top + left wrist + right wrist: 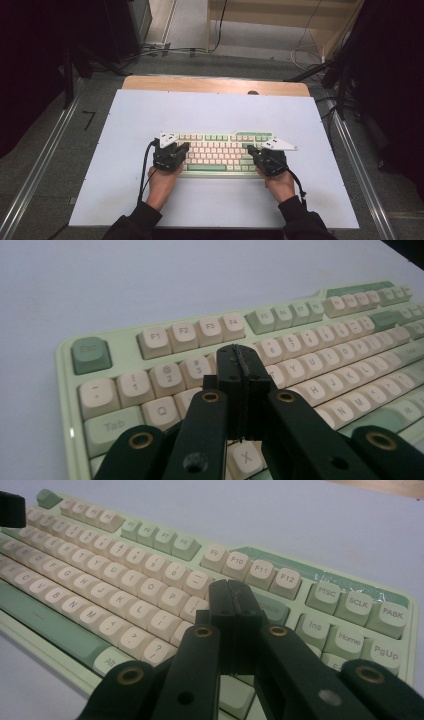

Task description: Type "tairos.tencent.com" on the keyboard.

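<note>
A pale green keyboard (220,153) with cream keys, darker green modifiers and a green spacebar lies mid-tabletop (150,110). The left gripper (239,371) and right gripper (232,605) hover over its ends, fingers pressed closed, possibly touching keys.

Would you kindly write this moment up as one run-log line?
scene: green keyboard on white table | left gripper: shut, over left-side keys | right gripper: shut, over right-side keys | held: nothing
</note>
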A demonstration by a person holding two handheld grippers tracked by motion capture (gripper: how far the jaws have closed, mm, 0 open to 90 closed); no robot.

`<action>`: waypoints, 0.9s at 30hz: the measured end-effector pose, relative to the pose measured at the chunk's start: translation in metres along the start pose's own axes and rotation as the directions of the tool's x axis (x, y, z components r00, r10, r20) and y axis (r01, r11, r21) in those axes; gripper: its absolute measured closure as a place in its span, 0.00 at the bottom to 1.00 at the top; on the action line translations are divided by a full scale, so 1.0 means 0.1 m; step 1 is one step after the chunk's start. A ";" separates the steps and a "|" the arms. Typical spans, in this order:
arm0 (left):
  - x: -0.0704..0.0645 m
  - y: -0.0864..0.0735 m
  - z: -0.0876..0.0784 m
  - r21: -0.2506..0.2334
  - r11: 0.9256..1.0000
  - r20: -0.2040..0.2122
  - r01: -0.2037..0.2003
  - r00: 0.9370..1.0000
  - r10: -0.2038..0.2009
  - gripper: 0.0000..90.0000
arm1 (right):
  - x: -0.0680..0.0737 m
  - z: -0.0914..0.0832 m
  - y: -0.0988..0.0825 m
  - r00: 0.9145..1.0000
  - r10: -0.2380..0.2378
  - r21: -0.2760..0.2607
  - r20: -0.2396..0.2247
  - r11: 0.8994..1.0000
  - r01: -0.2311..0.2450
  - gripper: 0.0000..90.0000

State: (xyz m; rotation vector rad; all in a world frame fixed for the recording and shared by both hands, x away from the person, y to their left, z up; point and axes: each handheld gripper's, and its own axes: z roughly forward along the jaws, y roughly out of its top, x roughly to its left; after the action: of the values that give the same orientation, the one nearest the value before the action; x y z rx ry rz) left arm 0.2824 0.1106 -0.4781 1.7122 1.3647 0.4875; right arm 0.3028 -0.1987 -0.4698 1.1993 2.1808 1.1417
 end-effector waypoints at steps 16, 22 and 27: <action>0.16 -0.10 -0.11 0.031 1.000 -0.042 0.006 0.999 -0.005 1.00 | 0.04 0.04 0.02 1.000 -0.002 0.005 -0.012 1.000 0.002 0.97; 0.14 -0.15 -0.10 0.048 0.999 -0.048 0.002 0.999 0.000 1.00 | 0.05 0.05 0.02 1.000 -0.002 0.004 -0.013 1.000 0.002 0.97; 0.16 -0.16 -0.09 0.050 0.999 -0.055 0.006 0.998 -0.003 1.00 | 0.06 0.05 0.02 1.000 -0.007 0.004 -0.015 1.000 0.008 0.97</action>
State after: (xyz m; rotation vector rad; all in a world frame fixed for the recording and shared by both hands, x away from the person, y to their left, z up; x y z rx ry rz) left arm 0.2710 0.1290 -0.4894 1.7474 1.4309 0.5043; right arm 0.3040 -0.1910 -0.4710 1.1868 2.1976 1.1476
